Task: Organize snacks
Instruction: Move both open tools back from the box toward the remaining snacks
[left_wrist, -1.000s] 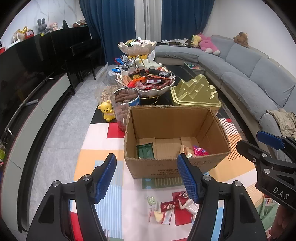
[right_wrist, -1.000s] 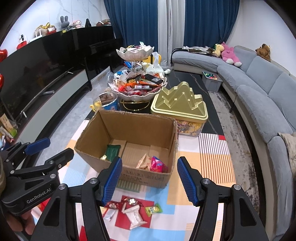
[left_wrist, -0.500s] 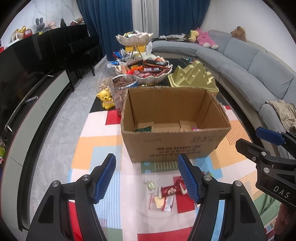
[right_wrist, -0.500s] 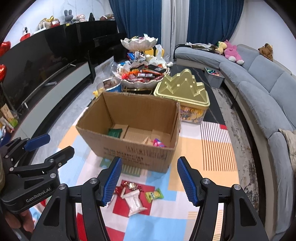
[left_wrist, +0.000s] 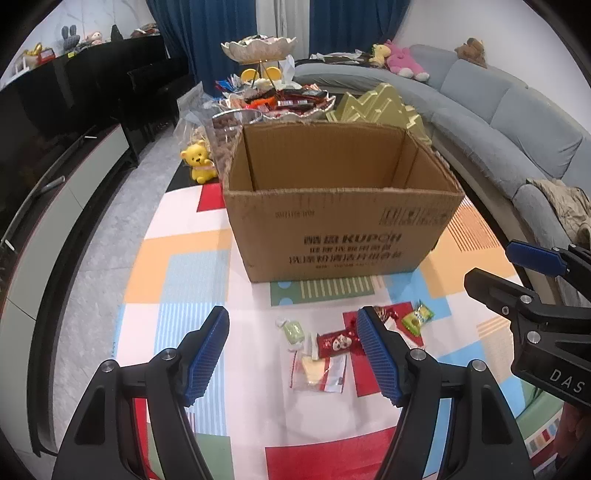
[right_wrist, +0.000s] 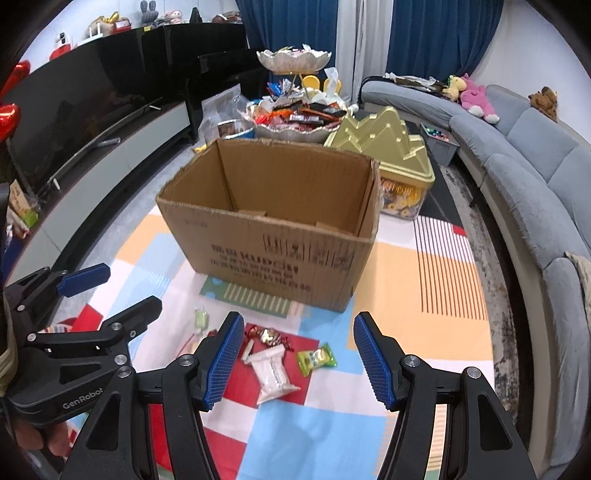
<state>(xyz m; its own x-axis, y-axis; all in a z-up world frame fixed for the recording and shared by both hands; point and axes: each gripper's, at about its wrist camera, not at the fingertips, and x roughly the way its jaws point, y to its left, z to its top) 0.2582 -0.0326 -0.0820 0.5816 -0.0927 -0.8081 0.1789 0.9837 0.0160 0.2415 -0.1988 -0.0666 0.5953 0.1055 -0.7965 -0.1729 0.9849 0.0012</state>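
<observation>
Both tools lowered | cardboard box (left_wrist: 340, 229) contents now hidden | snacks (left_wrist: 325, 350) apparently unmoved

Left gripper (left_wrist: 291, 347): jaws spread wide, nothing between them, held low and level. Right gripper (right_wrist: 299, 350): jaws likewise spread wide and empty, held beside the left at about the same height.

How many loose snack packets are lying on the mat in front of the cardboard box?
5: pale green candy, red packet, clear packet below it, red-gold candy, bright green packet farthest right. More may hide behind the left hand-held gripper.
</observation>
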